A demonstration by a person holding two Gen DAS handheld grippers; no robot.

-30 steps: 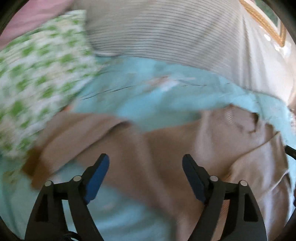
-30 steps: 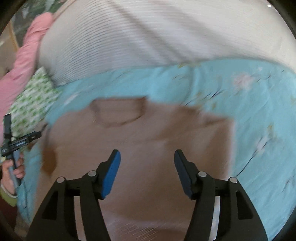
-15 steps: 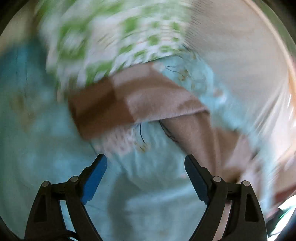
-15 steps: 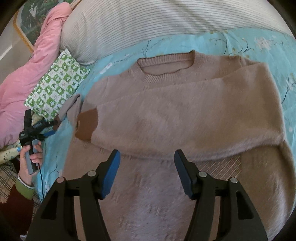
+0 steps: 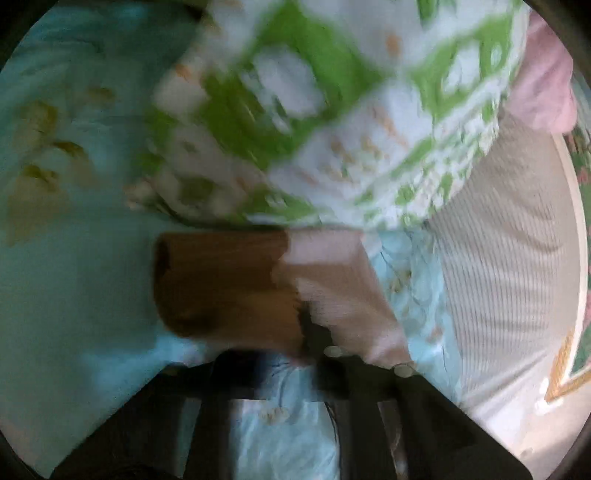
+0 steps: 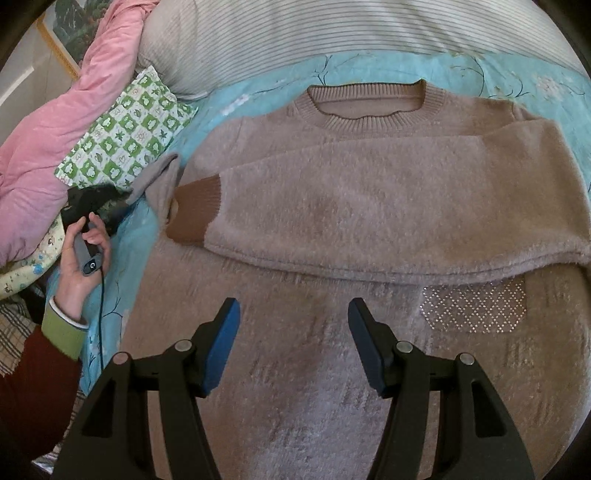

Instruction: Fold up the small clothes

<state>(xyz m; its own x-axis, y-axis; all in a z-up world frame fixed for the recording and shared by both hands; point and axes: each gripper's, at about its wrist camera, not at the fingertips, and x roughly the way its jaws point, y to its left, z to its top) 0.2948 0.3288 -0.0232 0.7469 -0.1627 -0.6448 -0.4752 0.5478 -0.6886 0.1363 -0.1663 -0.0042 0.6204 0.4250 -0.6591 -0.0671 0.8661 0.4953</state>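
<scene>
Lying flat across the middle of the right view, the sweater has one sleeve folded over its chest. Right gripper hovers with jaws apart; left gripper is clamped on the cuff.

A bed with a turquoise flowered sheet carries the beige sweater spread flat, a green-checked pillow, a striped bolster and a pink quilt.
</scene>
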